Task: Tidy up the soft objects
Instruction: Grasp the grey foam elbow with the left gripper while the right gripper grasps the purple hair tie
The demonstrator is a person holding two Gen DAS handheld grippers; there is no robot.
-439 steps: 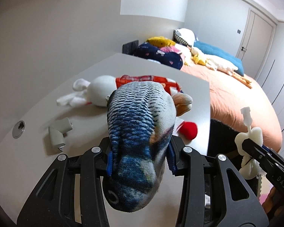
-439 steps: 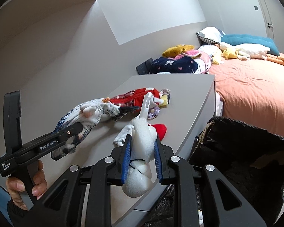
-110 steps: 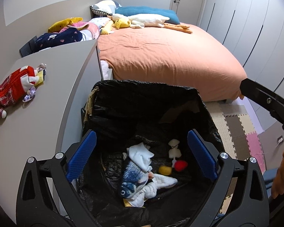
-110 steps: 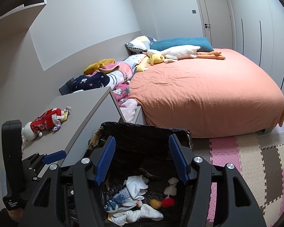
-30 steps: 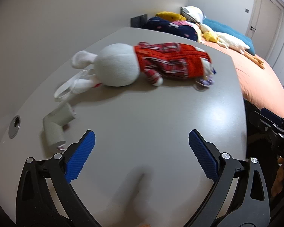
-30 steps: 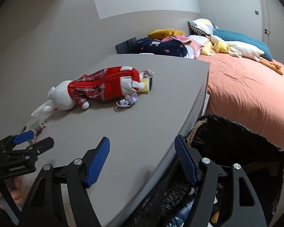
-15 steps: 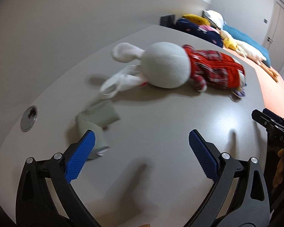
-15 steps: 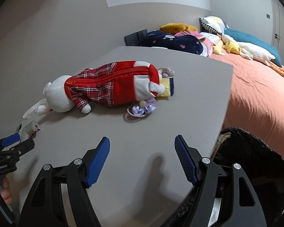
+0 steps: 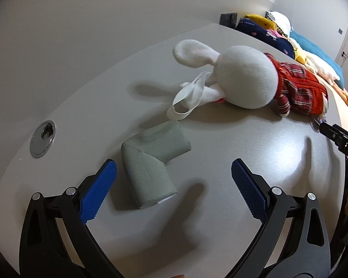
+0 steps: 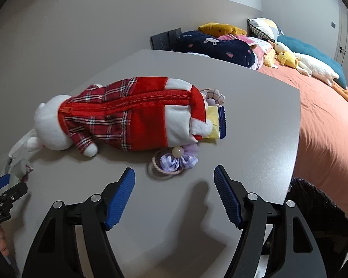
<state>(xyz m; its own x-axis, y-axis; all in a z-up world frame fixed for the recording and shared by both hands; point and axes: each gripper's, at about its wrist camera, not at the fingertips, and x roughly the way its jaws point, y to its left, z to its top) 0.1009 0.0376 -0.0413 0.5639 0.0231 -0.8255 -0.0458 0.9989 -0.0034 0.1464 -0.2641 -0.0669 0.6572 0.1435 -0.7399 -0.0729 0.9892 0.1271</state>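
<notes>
Both tongs wide open, empty; left tongs (image 9: 174, 183) over grey sock (image 9: 150, 162), right tongs (image 10: 174, 190) near scrunchie (image 10: 174, 162) on counter (image 10: 255, 125): light, limp; pinch mid-bulk

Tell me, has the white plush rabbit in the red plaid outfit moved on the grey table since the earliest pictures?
Cannot tell. The rabbit lies by the grey sock and round metal grommet much as earlier, but the camera shifted.

On the desk (image 9: 220, 220), a bent foam piece (image 9: 154, 164) is set just before the plush rabbit (image 9: 248, 78). At the rabbit's far end a hair tie (image 10: 174, 161) and a small packet (image 10: 215, 122) are found; a bed (image 10: 331, 125) is placed beyond the desk's right edge.
</notes>
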